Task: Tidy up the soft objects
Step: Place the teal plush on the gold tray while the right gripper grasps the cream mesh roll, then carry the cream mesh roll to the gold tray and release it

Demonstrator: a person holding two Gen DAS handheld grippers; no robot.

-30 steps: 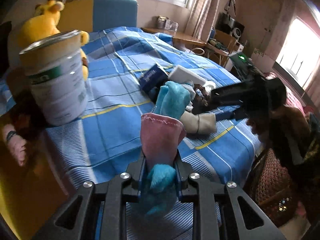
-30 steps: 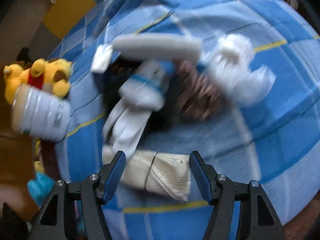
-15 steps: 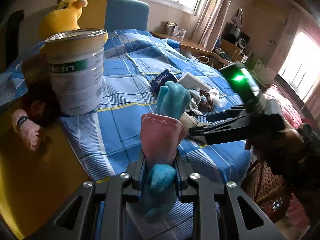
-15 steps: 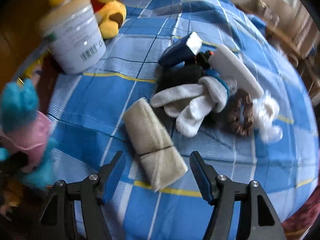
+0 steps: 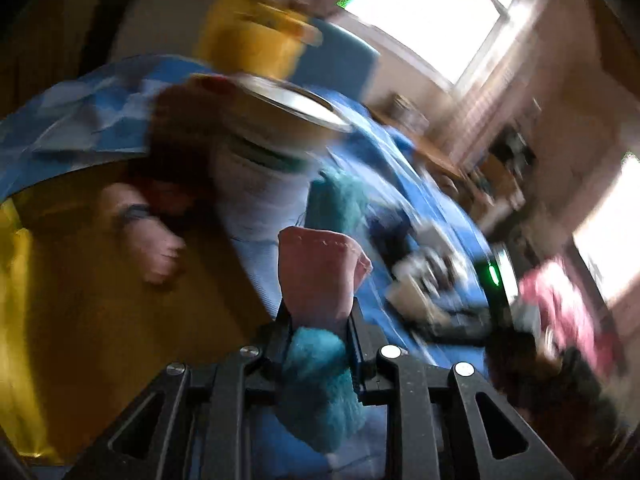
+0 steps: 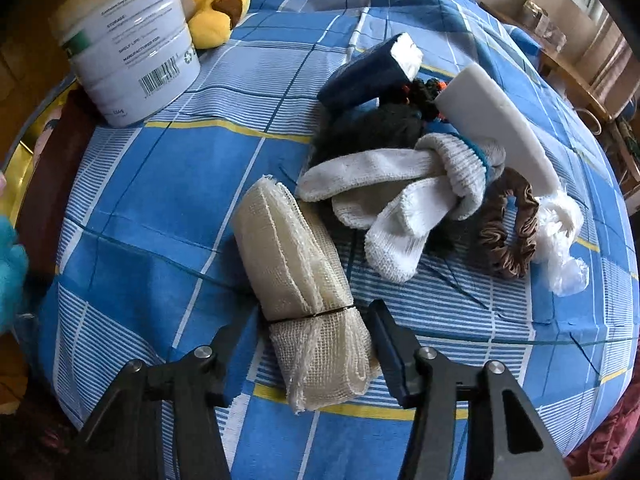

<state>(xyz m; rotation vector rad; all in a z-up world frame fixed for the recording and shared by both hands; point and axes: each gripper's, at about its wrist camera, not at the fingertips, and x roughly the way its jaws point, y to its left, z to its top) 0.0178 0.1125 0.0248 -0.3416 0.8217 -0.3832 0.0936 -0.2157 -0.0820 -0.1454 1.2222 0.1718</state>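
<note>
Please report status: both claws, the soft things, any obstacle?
Left claw shut on pink-and-teal plush. Right claw closing around gauze roll on bed. Nothing in the way.

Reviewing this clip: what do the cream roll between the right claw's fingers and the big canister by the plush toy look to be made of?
Cream roll: looks like open-weave gauze or mesh cloth, matte; a grid of threads shows, with frayed ends and a thin dark band around it.

Canister: probably metal or coated tin, smooth and slightly glossy, with ribbed rings and a printed label and barcode. It could also be plastic.
</note>
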